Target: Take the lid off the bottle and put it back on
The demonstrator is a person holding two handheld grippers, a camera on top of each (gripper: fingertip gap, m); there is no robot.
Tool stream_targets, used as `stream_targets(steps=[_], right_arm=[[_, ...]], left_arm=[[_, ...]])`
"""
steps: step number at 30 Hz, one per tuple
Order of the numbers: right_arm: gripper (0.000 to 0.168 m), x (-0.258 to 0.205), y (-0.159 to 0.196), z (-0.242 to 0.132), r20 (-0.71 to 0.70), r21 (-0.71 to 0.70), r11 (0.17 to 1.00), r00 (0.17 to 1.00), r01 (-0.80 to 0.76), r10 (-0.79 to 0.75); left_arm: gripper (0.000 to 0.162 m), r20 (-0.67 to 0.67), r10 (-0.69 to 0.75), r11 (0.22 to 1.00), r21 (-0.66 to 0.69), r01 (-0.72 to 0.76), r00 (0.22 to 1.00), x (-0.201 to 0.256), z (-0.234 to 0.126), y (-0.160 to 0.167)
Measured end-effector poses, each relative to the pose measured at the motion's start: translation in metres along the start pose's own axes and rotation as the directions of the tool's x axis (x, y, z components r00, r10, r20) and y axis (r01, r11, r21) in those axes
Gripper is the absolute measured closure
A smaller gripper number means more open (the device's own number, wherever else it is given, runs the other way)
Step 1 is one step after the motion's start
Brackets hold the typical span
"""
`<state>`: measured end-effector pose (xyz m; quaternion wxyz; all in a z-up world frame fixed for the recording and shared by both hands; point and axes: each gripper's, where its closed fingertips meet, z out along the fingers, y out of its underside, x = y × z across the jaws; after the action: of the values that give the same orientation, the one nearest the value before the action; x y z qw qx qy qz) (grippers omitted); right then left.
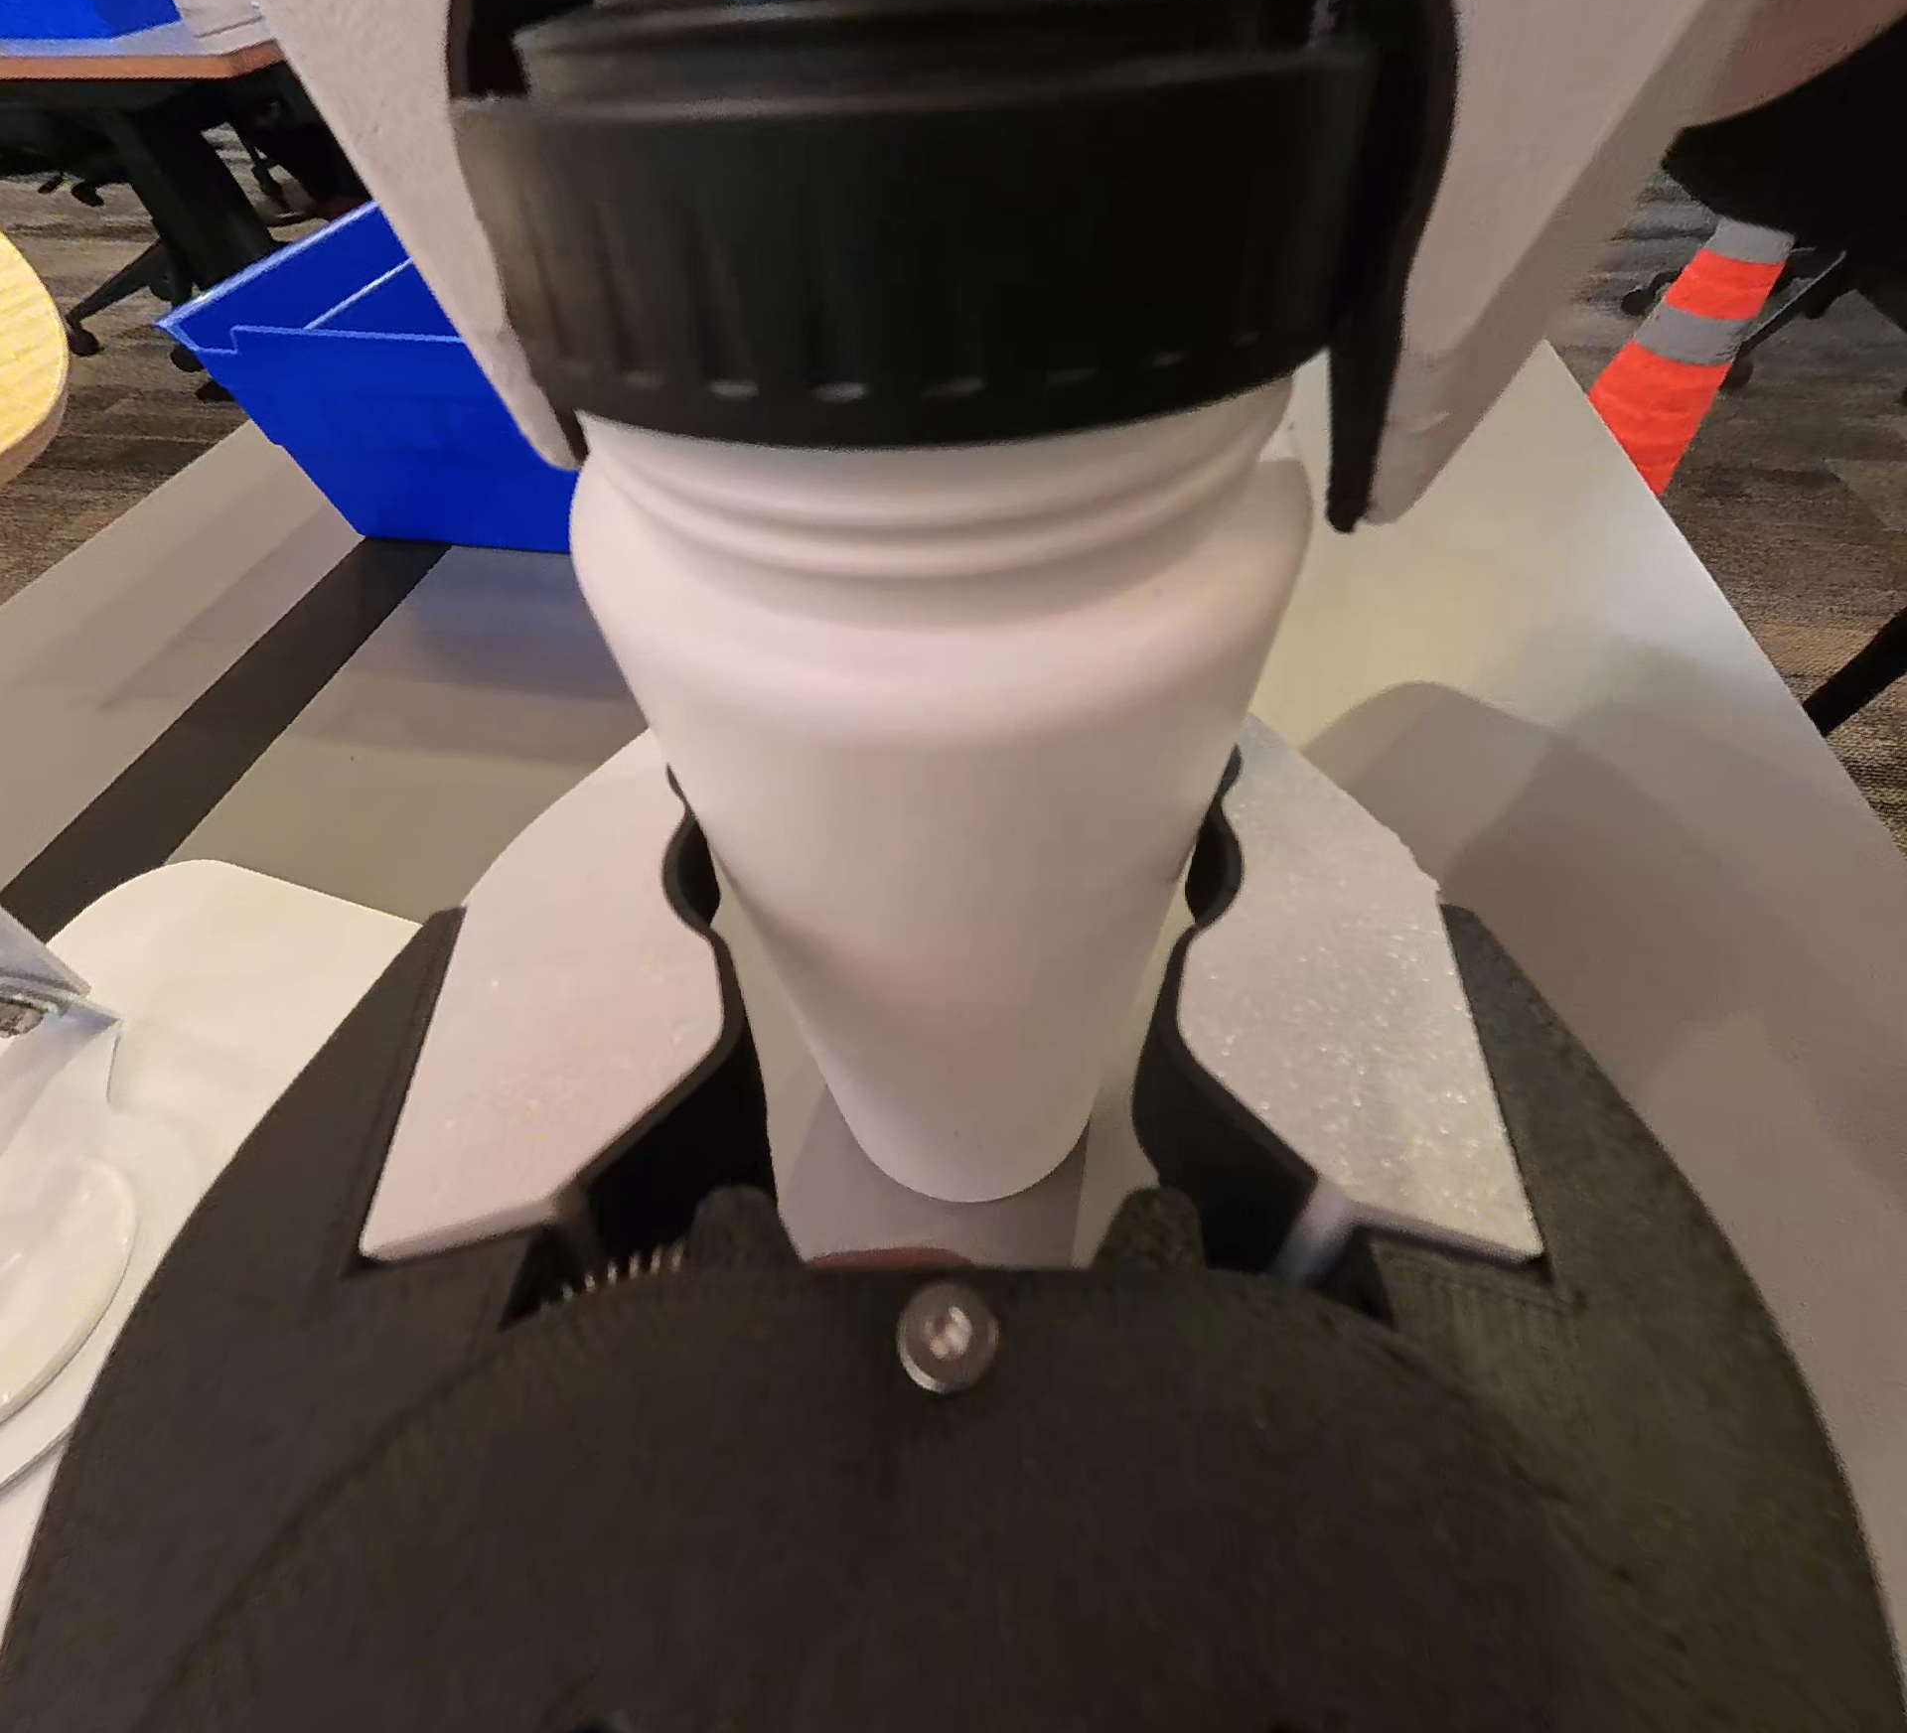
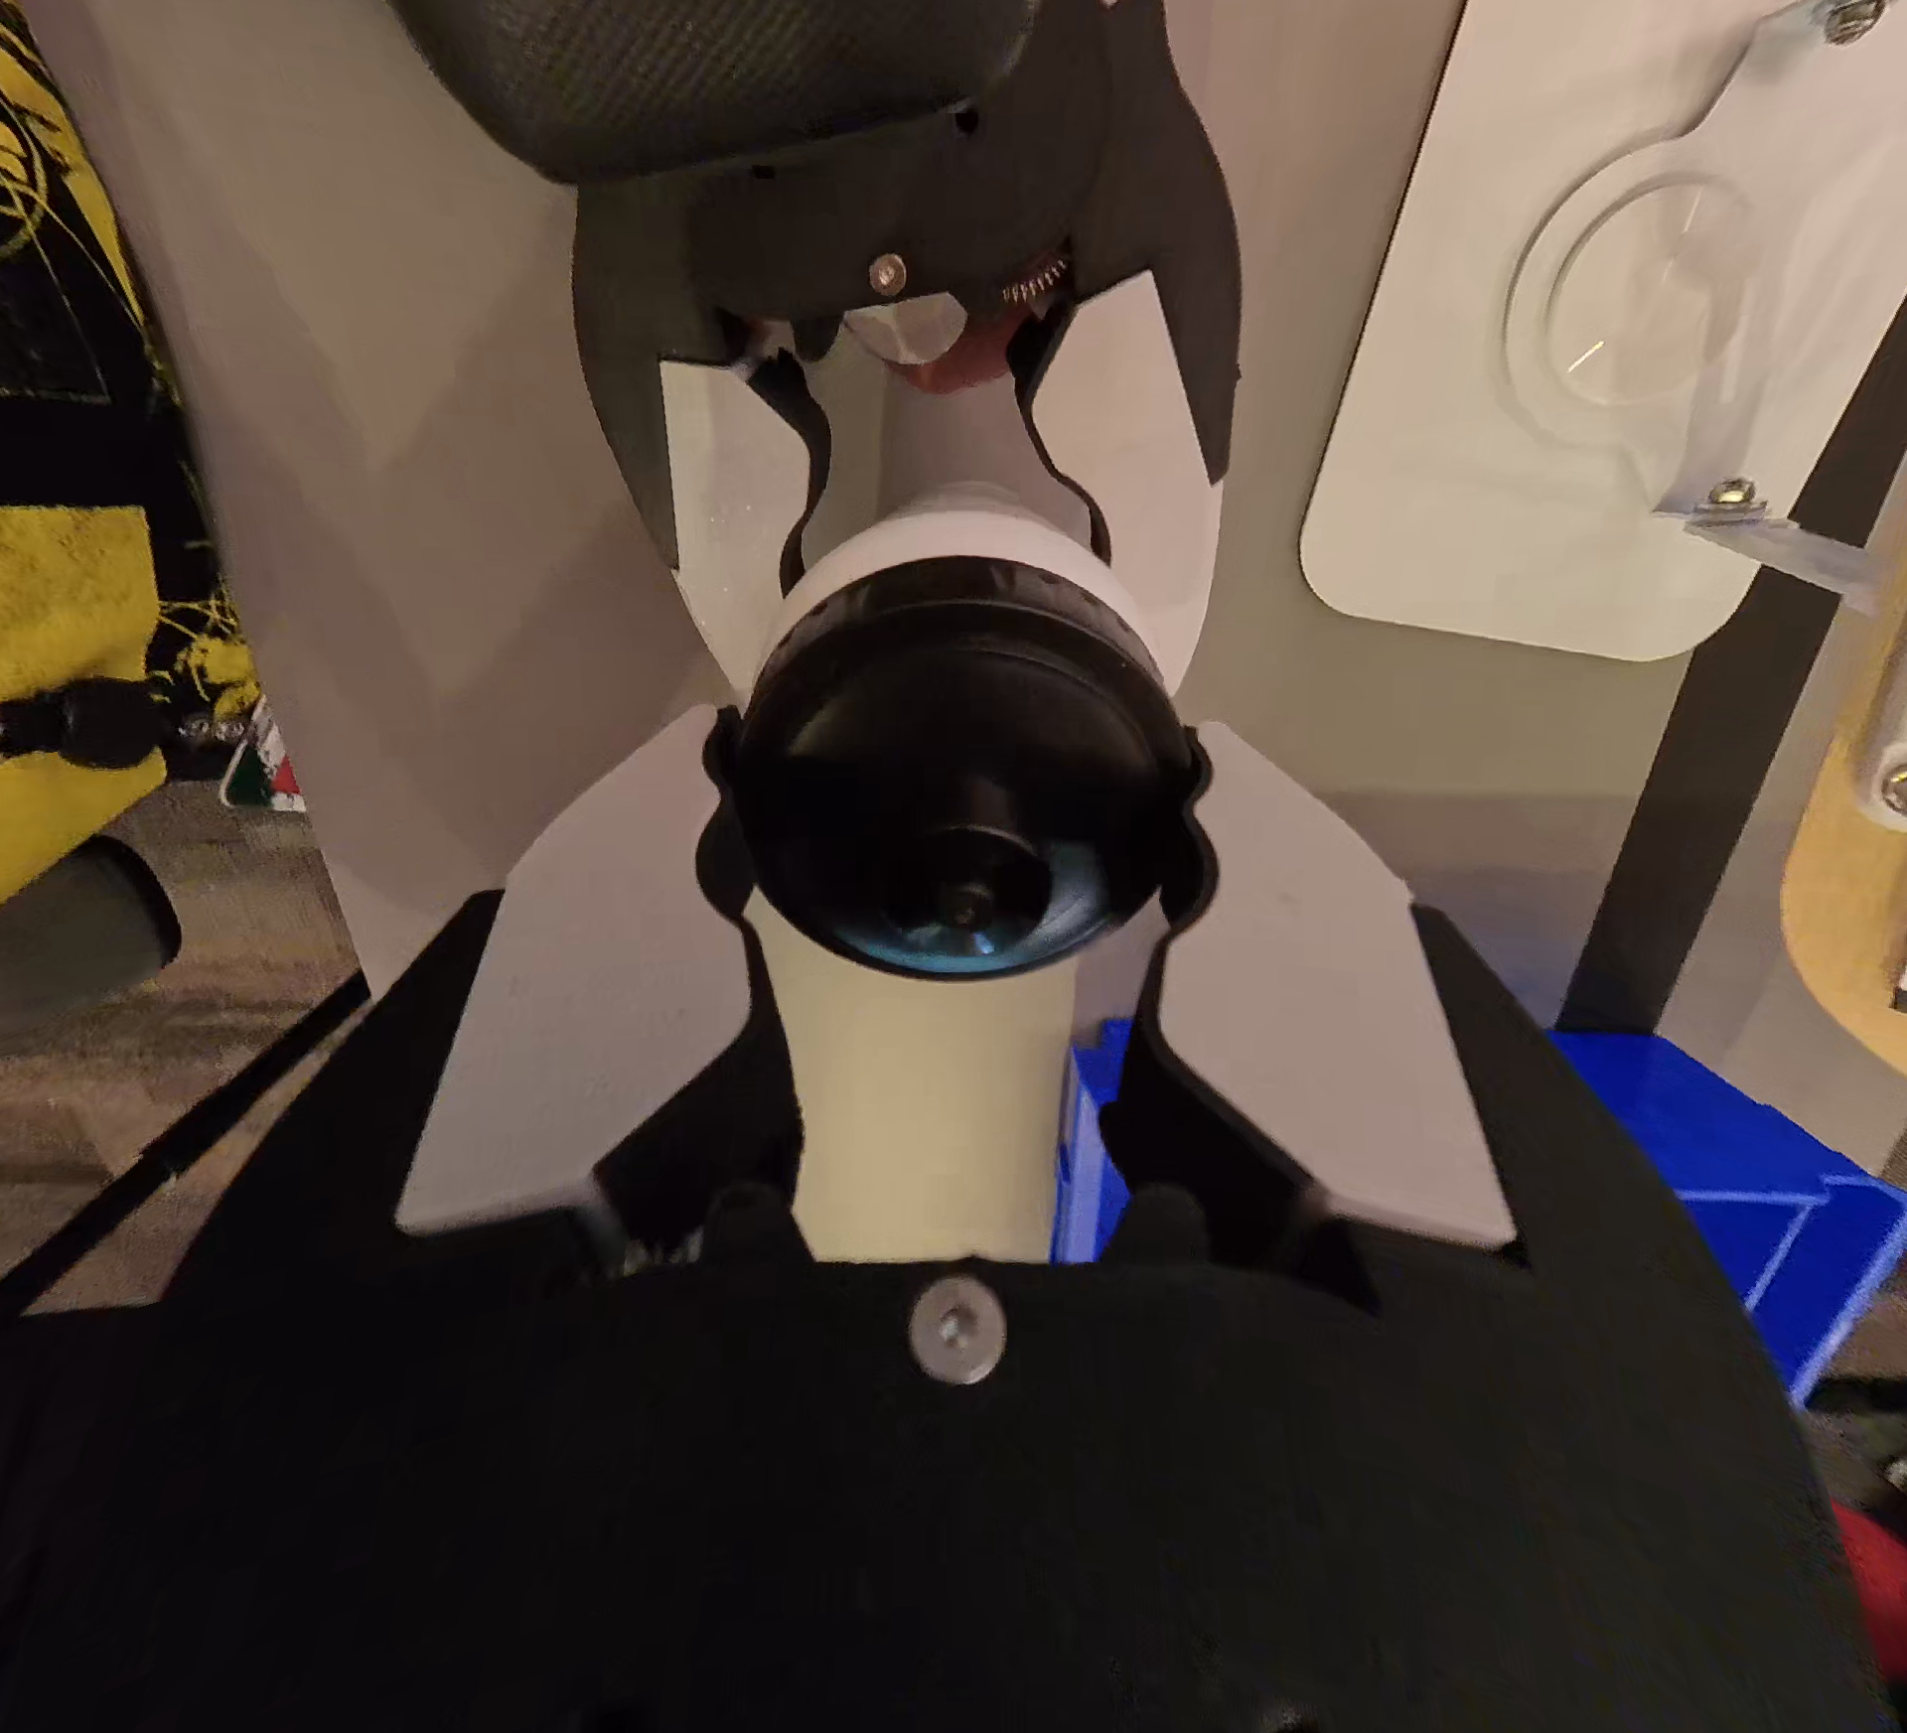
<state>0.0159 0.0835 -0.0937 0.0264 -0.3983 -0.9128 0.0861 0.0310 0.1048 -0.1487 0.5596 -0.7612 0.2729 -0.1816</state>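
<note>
A white bottle (image 1: 929, 755) stands upright on the white table (image 1: 1600, 858). My left gripper (image 1: 949, 858) is shut on the bottle's lower body from both sides. A black ribbed lid (image 1: 908, 239) sits on the bottle's neck, with white screw threads showing just below its rim. My right gripper (image 1: 955, 476) comes down from above and is shut on the lid. In the right wrist view I look down on the lid (image 2: 960, 672), held between my right gripper (image 2: 960, 745); beyond it are the bottle's white shoulder (image 2: 1114, 600) and the left gripper (image 2: 944, 538).
A blue bin (image 1: 382, 404) stands on the table behind the bottle to the left. A white mat with a clear plastic fixture (image 2: 1548, 342) lies at the table's near left. An orange cone (image 1: 1692, 332) stands on the floor to the right. Desks and chairs are farther back.
</note>
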Motion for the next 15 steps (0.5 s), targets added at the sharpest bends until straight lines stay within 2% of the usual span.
stream_targets(steps=[7,15], right_arm=[[0.089,-0.0002,0.001,-0.0004,0.011,-0.026,1.0,1.0,0.003,-0.002],[0.089,-0.0023,0.0012,-0.0005,0.028,0.061,0.998,0.999,-0.033,0.031]], left_arm=[[0.072,-0.002,0.0,1.0,0.0,0.0,1.0,0.0004,0.0002,-0.0001],[0.072,-0.009,0.001,1.0,0.005,-0.001,1.0,0.0021,0.0015,-0.0007]])
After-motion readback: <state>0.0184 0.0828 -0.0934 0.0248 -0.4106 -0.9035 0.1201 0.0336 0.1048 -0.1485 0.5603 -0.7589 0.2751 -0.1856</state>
